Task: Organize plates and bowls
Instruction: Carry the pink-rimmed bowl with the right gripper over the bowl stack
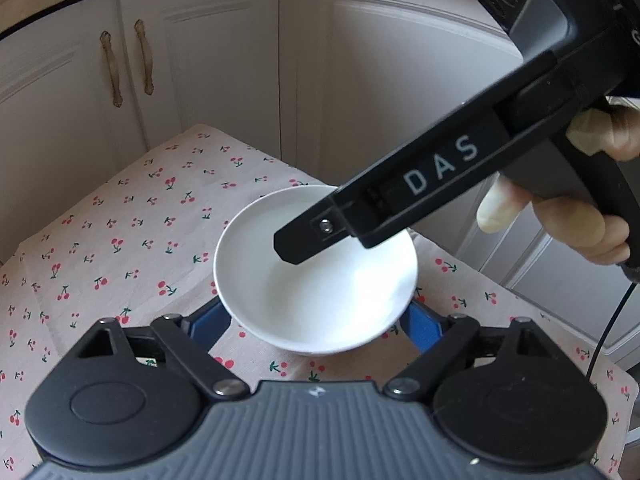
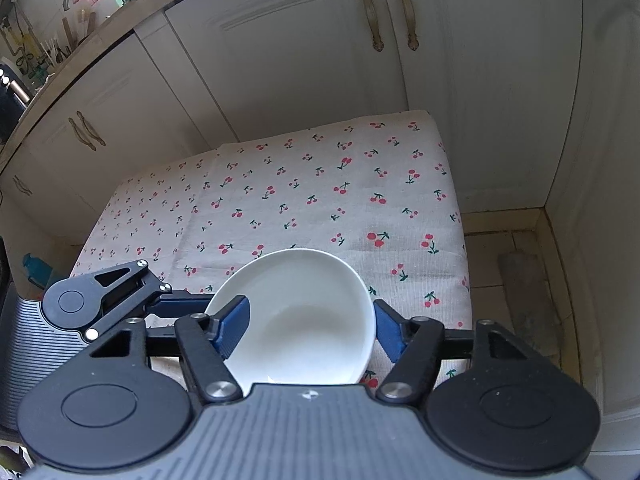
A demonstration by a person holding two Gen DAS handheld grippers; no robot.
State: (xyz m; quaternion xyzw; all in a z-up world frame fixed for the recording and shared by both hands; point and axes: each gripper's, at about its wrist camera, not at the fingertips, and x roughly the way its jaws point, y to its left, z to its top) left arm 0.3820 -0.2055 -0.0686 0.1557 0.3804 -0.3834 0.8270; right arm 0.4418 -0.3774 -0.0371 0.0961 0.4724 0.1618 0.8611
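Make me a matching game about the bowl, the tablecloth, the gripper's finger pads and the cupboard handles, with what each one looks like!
Things:
1. bowl
2. tablecloth
3. finger pads
4. cupboard handles

Looks:
A. blue
B. plain white
C. dull brownish
D. covered in little red cherries

Pairs: 1-B, 2-D, 3-A, 4-C
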